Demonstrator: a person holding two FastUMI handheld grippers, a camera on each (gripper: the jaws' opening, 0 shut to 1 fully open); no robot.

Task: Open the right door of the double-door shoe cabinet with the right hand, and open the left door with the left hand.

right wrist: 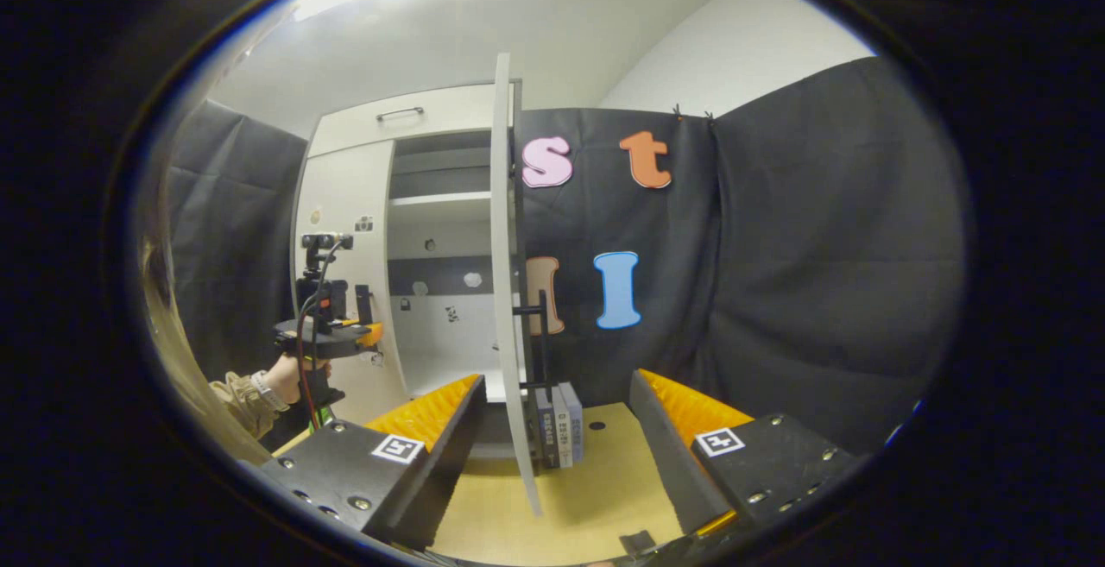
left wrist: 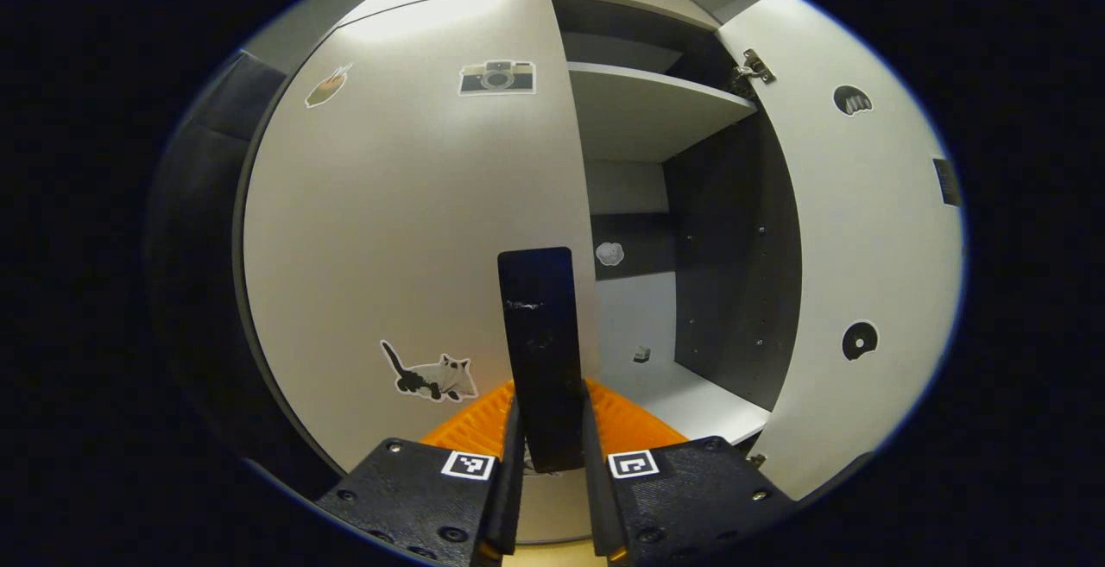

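Observation:
The shoe cabinet's left door [left wrist: 388,230] is a white panel with stickers and looks closed. Its black vertical handle [left wrist: 537,325] stands between my left gripper's [left wrist: 551,390] fingers, which are shut on it. The right door [left wrist: 863,230] is swung wide open, baring a shelf [left wrist: 647,110]. In the right gripper view that open door [right wrist: 502,291] is seen edge-on, with its black handle [right wrist: 542,334] on the far side. My right gripper [right wrist: 557,399] is open; the door's edge stands between its fingers without touching them. The left gripper [right wrist: 332,334], held by a hand [right wrist: 289,373], is at the left door [right wrist: 350,274].
Several upright books [right wrist: 559,425] stand on the tan wooden surface [right wrist: 604,481] just right of the open door. Black cloth wall [right wrist: 777,274] closes off the right side and the far left. A drawer with a handle [right wrist: 399,113] tops the cabinet.

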